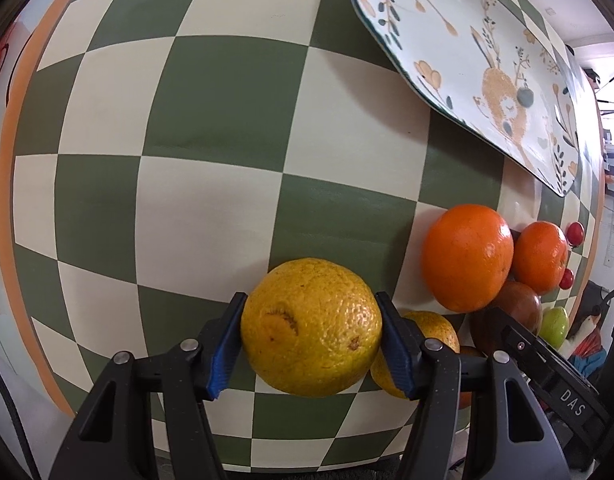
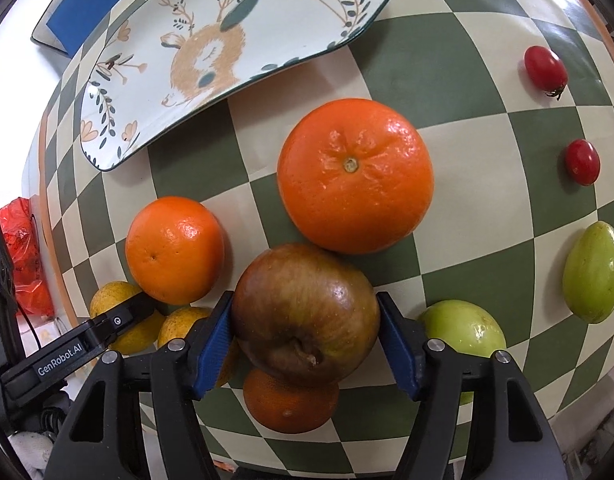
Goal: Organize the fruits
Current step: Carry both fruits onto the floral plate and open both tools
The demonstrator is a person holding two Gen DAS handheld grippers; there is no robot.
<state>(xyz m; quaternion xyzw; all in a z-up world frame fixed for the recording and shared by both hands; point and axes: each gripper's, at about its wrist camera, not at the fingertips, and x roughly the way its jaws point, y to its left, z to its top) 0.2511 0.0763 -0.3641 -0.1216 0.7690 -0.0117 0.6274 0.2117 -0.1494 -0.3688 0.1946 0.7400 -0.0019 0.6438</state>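
The left gripper [image 1: 311,328] is clamped on a yellow citrus [image 1: 311,326], the right gripper [image 2: 305,332] on a brown apple [image 2: 305,314]; both fruits sit below the empty plate [image 2: 107,136], well short of it. The apple touches the big orange [image 2: 355,176] and overlaps a small orange [image 2: 291,408] (stacked or merely in front, I cannot tell). Lifting could roll those neighbours; round, glossy skins may slip between the pads.
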